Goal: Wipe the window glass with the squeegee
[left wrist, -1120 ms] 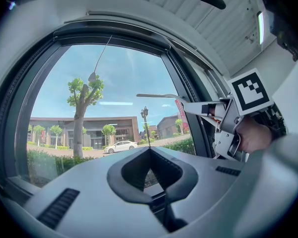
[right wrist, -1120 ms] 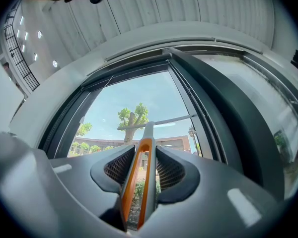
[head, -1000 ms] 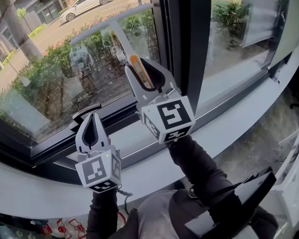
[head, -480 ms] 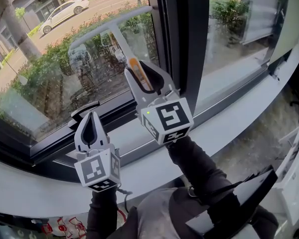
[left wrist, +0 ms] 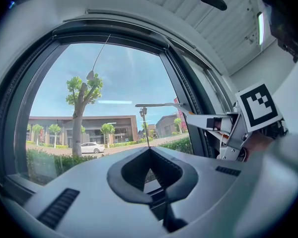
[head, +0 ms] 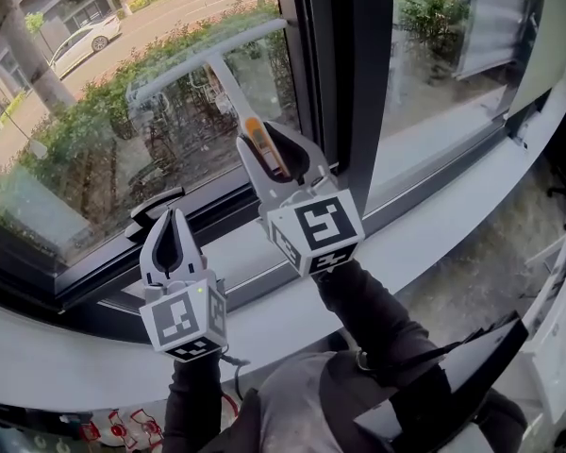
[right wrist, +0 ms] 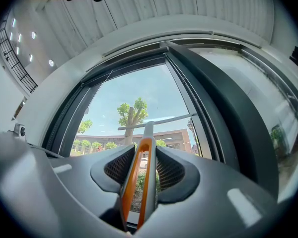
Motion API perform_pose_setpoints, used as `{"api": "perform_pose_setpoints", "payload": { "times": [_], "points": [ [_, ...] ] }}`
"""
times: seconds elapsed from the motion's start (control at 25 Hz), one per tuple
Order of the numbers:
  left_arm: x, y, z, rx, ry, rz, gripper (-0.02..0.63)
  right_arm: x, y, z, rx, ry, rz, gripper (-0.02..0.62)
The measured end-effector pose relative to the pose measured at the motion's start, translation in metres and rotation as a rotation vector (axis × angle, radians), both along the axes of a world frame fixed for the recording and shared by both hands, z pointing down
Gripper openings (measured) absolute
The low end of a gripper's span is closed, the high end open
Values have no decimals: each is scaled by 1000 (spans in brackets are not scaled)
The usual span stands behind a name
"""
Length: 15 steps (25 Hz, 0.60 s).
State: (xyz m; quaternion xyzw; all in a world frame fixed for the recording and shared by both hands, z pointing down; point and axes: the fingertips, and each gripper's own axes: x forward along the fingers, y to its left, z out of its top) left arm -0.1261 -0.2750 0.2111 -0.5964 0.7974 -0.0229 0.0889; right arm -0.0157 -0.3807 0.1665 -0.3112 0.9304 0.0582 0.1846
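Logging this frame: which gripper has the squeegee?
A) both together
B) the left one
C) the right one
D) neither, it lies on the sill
C: the squeegee has its orange-and-grey handle clamped between the jaws of the right gripper, while the left gripper is shut with nothing between its jaws.

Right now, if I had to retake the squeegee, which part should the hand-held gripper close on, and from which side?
On the squeegee, the orange-edged handle, from below, in line with it, as the right hand-held gripper grips it now. The handle is narrow and flat-sided, fitting between the jaws; the blade is a long crossbar lying against the glass.
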Motion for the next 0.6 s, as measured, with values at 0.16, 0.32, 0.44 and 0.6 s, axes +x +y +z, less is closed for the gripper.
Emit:
{"api": "perform_pose_setpoints", "payload": {
  "times": [0.16, 0.32, 0.44, 0.6],
  "points": [
    [0, 0, 3, -5, -2, 3, 0, 0, 1, 6, -9, 3, -1, 130],
    [2, 0, 0, -5, 6, -4, 0, 1, 2, 12, -21, 6, -1, 130],
    [1, 1, 2, -6, 5, -5, 0, 1, 2, 17, -28, 9, -1, 129],
    [1, 1, 5, -11, 6, -1, 0, 0, 3, 22, -36, 14, -2, 130]
  ]
}}
